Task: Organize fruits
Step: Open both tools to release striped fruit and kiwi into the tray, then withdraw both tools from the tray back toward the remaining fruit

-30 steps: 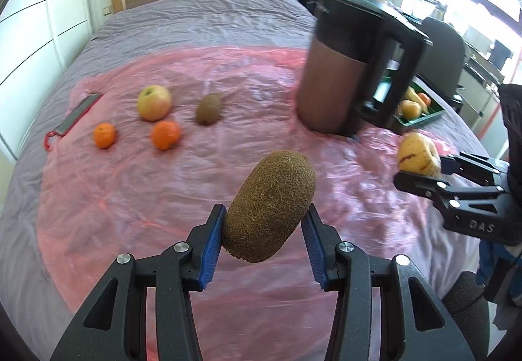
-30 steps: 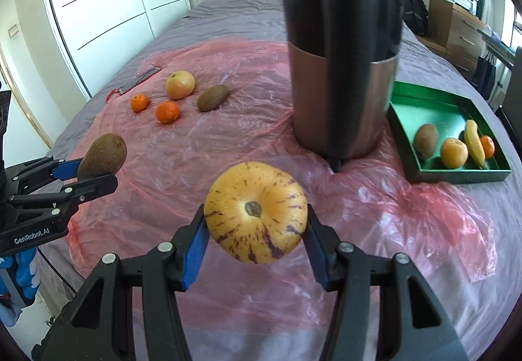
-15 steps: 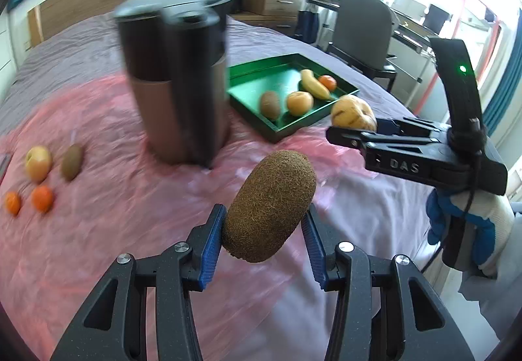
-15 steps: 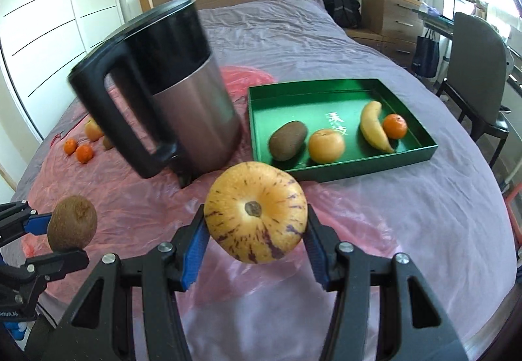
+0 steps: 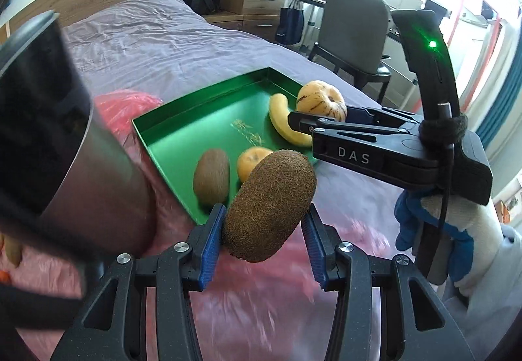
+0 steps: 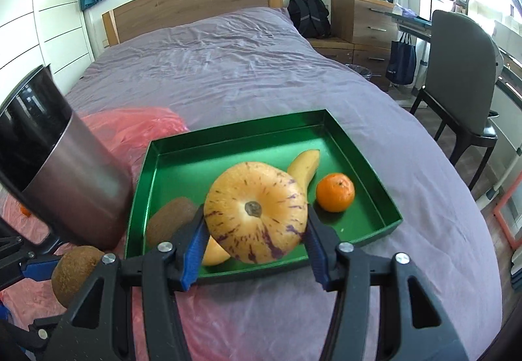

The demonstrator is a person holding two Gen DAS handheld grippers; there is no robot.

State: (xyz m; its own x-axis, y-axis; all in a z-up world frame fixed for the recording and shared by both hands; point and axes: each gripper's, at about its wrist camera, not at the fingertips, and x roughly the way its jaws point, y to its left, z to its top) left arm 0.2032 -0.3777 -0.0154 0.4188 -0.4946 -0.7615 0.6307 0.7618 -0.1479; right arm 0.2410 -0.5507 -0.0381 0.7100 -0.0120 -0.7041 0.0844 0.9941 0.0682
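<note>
Just ahead of both grippers sits the green tray (image 6: 375,165); right gripper (image 6: 254,250), clamped on the pepino melon (image 6: 256,211), is nearer than left gripper (image 5: 264,245), clamped on its kiwi (image 5: 269,204).

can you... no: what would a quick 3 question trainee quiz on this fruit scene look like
1. True or false: the left hand-held gripper is shut on a kiwi.
2. Which fruit does the right hand-held gripper hold? A) banana B) yellow purple-streaked melon C) tangerine
3. Fill in: in the right wrist view, the tangerine lies inside the green ____.

Key:
1. True
2. B, the yellow purple-streaked melon; the banana lies in the tray
3. tray
</note>
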